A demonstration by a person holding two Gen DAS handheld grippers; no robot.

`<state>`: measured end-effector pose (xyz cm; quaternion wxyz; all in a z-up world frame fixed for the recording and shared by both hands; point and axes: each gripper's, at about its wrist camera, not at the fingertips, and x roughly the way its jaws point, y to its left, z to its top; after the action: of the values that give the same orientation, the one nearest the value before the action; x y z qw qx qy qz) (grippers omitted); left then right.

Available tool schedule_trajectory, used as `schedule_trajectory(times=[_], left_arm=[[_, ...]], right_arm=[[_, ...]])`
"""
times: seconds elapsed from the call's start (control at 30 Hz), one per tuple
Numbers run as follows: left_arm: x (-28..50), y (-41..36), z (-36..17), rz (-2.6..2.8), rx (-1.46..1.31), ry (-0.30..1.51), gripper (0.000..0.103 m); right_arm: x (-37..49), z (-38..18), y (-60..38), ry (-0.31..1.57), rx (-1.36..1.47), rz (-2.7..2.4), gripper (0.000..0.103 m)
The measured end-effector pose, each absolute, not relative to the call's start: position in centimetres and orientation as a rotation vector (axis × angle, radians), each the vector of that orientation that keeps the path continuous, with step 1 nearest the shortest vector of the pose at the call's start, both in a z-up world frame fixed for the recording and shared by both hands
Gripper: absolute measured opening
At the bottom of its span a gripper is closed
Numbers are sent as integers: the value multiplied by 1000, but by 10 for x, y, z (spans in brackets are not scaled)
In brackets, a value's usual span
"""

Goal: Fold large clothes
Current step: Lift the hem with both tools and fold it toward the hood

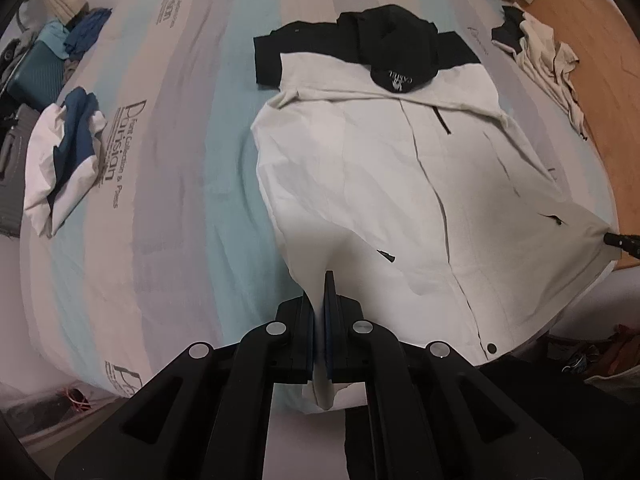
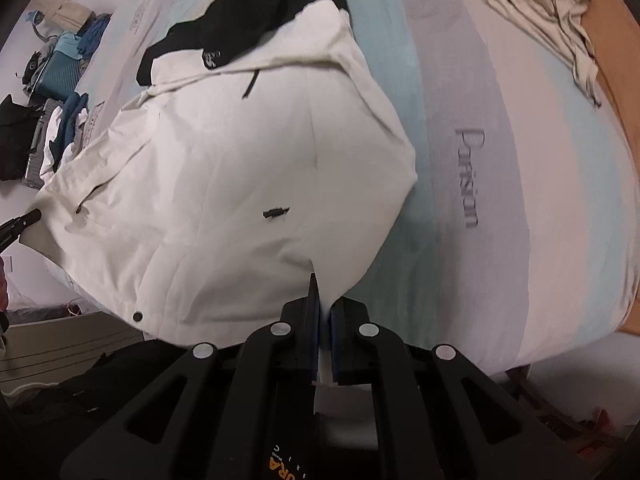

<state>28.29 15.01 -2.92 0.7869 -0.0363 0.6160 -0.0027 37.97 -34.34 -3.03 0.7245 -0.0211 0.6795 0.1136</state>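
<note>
A white jacket (image 1: pixel 360 184) with black shoulders and a black hood (image 1: pixel 396 44) lies front-up on the striped bed sheet (image 1: pixel 180 160). Its lower hem is lifted off the bed. My left gripper (image 1: pixel 325 280) is shut on one bottom corner of the hem, and fabric hangs down between its fingers. The tip of my right gripper (image 1: pixel 618 239) shows at the far right, pinching the other corner. In the right wrist view the right gripper (image 2: pixel 321 292) is shut on the white jacket (image 2: pixel 224 168), and the left gripper (image 2: pixel 28 218) holds the far corner.
A crumpled blue and white garment (image 1: pixel 64 160) lies on the bed's left side and a beige one (image 1: pixel 548 64) near its right edge. A teal suitcase (image 1: pixel 36 76) stands beyond the bed. Wooden floor (image 1: pixel 592 40) runs along the right.
</note>
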Motion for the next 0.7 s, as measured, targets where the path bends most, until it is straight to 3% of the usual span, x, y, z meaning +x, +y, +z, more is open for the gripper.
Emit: schedule_trajectory(times=[0.7], left_arm=[[404, 228, -23, -72, -169, 1329, 2]], right_arm=[[508, 20, -324, 1458, -53, 86, 3]])
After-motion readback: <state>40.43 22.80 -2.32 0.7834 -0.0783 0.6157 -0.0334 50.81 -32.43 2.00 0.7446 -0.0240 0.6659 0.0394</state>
